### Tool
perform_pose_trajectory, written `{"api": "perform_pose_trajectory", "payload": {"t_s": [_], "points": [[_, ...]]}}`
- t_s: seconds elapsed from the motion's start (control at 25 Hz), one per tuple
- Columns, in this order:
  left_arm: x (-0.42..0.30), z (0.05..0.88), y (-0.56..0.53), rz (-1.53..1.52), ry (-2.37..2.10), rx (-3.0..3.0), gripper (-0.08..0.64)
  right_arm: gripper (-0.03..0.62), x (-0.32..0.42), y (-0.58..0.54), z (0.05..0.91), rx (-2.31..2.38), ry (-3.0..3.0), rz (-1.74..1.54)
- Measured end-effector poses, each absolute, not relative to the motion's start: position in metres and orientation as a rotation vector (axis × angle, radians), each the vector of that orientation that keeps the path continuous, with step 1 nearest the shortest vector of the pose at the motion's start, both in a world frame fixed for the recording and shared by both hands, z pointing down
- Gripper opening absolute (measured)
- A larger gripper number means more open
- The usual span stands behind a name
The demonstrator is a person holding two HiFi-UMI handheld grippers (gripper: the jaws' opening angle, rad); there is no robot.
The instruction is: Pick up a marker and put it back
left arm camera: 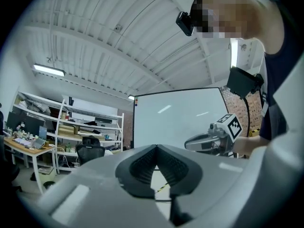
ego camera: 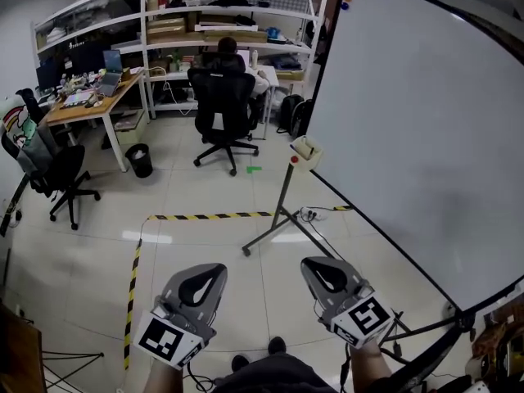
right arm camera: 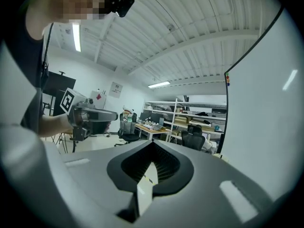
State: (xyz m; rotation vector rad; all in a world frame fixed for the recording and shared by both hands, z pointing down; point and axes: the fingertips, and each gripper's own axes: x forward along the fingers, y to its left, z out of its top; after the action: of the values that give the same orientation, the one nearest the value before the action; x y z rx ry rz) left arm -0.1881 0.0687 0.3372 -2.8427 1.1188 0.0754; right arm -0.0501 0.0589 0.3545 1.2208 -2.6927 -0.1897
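Note:
A big whiteboard [ego camera: 417, 129] on a wheeled stand fills the right of the head view. At the near end of its ledge sits a small white block [ego camera: 306, 148] with a red-tipped thing [ego camera: 295, 160] just below it, perhaps a marker; it is too small to tell. Both grippers are held low and level in front of the person, well short of the board. My left gripper [ego camera: 216, 268] is shut, its tips [left arm camera: 156, 147] meeting with nothing between them. My right gripper [ego camera: 311, 264] is also shut and empty, jaws touching [right arm camera: 153, 142]. Each gripper view shows the other gripper beside it.
A person sits in a black office chair [ego camera: 223, 109] at the shelves [ego camera: 221, 23] at the back. A wooden desk [ego camera: 82, 103], another chair [ego camera: 53, 166] and a black bin [ego camera: 141, 160] stand at left. Black-yellow tape [ego camera: 209, 216] crosses the floor beside the stand's legs [ego camera: 274, 223].

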Motion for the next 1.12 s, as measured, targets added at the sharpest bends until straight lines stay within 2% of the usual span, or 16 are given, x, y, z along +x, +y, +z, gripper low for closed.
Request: {"api": "perform_pose_trajectory", "payload": {"t_s": [0.36,0.8,1.12], "points": [[-0.133,0.341,0.114,0.028,1.065,-2.845,0.003,0.002,0.004,0.108,0.363,1.278,-2.678,-0.188],[-0.013,0.339,0.204,0.017,0.982,-2.844,0.003,0.000,0.113,0.187,0.382,1.341,-2.709,-0.111],[0.012,0.370,0.265,-0.138,1.016,-2.879,0.003,0.000,0.142,0.238,0.415,1.331,-2.743,0.012]]}}
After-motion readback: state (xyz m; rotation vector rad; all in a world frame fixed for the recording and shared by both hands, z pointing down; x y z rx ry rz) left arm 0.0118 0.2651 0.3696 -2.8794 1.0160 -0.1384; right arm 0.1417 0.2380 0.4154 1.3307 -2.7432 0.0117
